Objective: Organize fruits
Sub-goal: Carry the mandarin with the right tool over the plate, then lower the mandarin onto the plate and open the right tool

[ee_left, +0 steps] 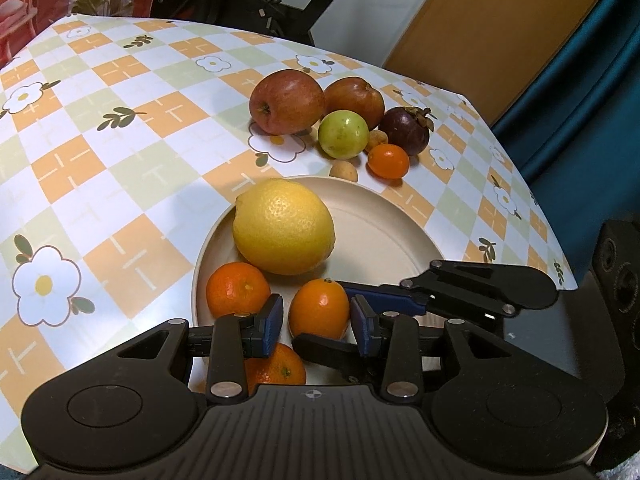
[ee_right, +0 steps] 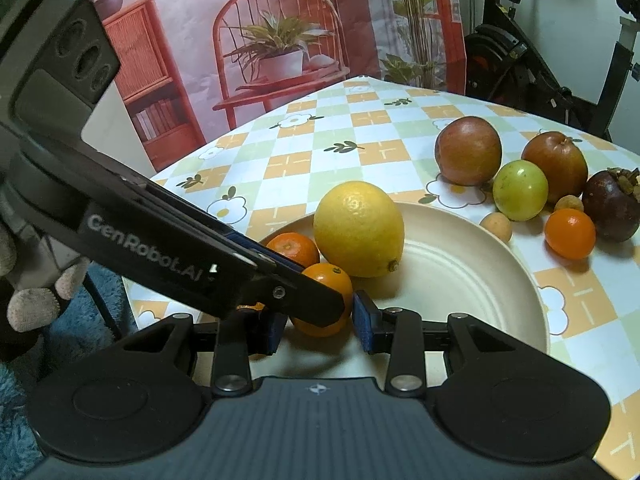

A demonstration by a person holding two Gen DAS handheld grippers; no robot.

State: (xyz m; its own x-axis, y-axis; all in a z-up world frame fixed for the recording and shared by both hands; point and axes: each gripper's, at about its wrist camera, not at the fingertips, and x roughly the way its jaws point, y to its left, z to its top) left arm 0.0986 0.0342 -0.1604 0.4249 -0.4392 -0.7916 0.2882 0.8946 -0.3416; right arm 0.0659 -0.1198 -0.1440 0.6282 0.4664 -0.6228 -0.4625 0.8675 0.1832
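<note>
Step in hand: one small orange [ee_left: 318, 312] in the plate [ee_left: 400, 216] is bracketed by both claws at once; it is judged to be either just set down or about to be lifted, and which cannot be told.
Left claw [ee_left: 318, 324]: its blue pads are held on the left and right of that orange, very close to the skin. A sliver of gap seems to show on the left, so whether the orange is pinched cannot be told.
Right claw [ee_right: 320, 328]: its pads are set on either side of the same orange, with one finger of the left claw laid across the fruit. Contact looks near, but a firm pinch cannot be confirmed.
Already in the plate: a lemon [ee_left: 284, 226] at the far left, and two more oranges [ee_left: 238, 290] [ee_left: 276, 368] on the near left.
Left on the table [ee_left: 120, 140]: two apples [ee_left: 286, 102] [ee_left: 354, 98], a green fruit [ee_left: 343, 134], a dark purple fruit [ee_left: 406, 130], a small orange one [ee_left: 388, 160] and two tiny tan ones [ee_left: 343, 171] [ee_left: 377, 139], all grouped just beyond the far rim.
Progress: roughly a third is judged done.
Next move: one claw is best drawn clear so the two do not collide. The far group is then to be reached over the lemon, and the bare right half of the plate used for it.
Risk: round fruit may roll if nudged.
</note>
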